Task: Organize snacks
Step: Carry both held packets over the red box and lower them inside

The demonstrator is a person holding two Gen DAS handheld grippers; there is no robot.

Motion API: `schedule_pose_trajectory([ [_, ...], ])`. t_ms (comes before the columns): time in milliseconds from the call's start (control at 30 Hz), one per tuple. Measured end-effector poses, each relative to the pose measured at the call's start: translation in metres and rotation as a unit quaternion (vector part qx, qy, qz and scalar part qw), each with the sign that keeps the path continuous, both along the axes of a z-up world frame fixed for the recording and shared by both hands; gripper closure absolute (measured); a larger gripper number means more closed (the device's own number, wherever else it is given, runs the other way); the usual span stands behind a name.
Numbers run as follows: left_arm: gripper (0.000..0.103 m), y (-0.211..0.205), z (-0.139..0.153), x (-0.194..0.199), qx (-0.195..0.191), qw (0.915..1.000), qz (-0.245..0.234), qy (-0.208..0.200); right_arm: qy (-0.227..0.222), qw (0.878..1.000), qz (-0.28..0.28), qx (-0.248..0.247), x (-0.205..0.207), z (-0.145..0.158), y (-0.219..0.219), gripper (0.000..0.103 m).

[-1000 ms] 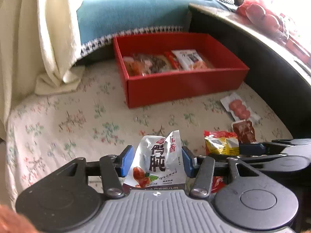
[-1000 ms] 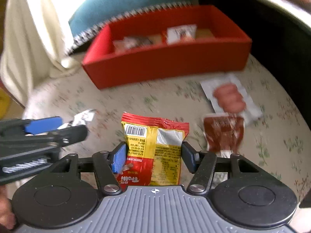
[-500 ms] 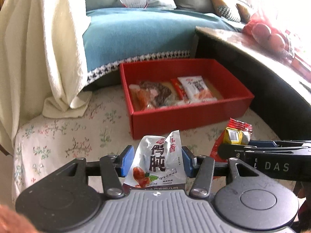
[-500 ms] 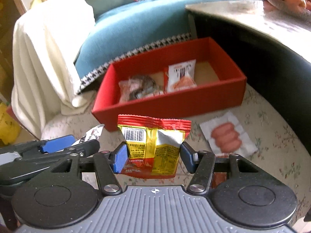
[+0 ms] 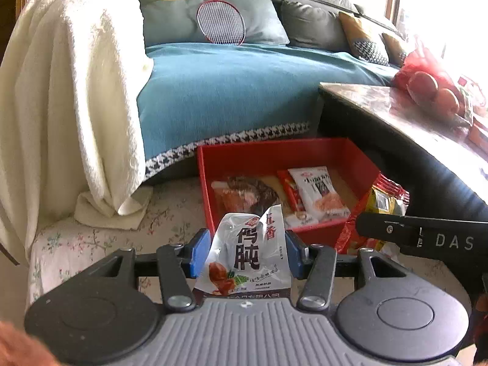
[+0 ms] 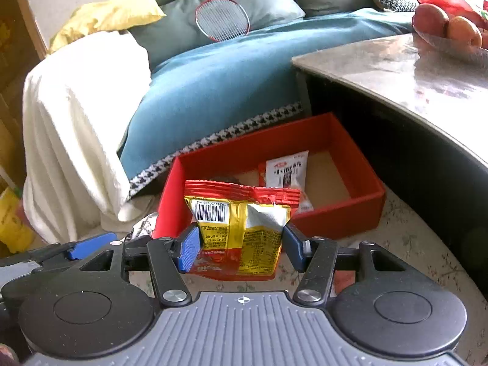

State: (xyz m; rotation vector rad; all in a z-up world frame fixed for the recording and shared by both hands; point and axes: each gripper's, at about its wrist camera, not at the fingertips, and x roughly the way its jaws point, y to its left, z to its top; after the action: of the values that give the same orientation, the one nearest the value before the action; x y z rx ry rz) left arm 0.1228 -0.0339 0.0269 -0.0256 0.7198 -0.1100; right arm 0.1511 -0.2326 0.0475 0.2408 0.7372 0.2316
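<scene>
Holding snacks before the red box [image 6: 335, 219].
Your left tongs [image 5: 247, 253] clamp the white packet [image 5: 248, 253]; your right tongs [image 6: 242, 245] clamp the yellow packet [image 6: 244, 225].

Both cameras sit just behind their own gripper fingers, looking forward and slightly down over the near floral cloth toward the far sofa. The left view faces the red box [image 5: 360, 161] from its near left; the right view looks from just beside it on the right. Both share the box, the racket [image 5: 221, 24], the white blanket [image 6: 76, 116] and the table edge [image 6: 396, 70] at right.
</scene>
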Motion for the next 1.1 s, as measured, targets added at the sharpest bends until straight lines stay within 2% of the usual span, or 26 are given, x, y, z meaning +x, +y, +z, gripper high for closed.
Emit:
schedule_pose_trajectory([
  [333, 0.058, -0.010, 0.004, 0.018, 0.002, 0.9999, 0.007, -0.012, -0.011, 1.000, -0.004, 0.002, 0.013, 0.008, -0.005, 0.038],
  [1100, 0.058, -0.011, 0.004, 0.043, 0.002, 0.9995, 0.021, -0.022, -0.007, 1.000, -0.013, -0.004, 0.045, 0.005, -0.005, 0.038],
])
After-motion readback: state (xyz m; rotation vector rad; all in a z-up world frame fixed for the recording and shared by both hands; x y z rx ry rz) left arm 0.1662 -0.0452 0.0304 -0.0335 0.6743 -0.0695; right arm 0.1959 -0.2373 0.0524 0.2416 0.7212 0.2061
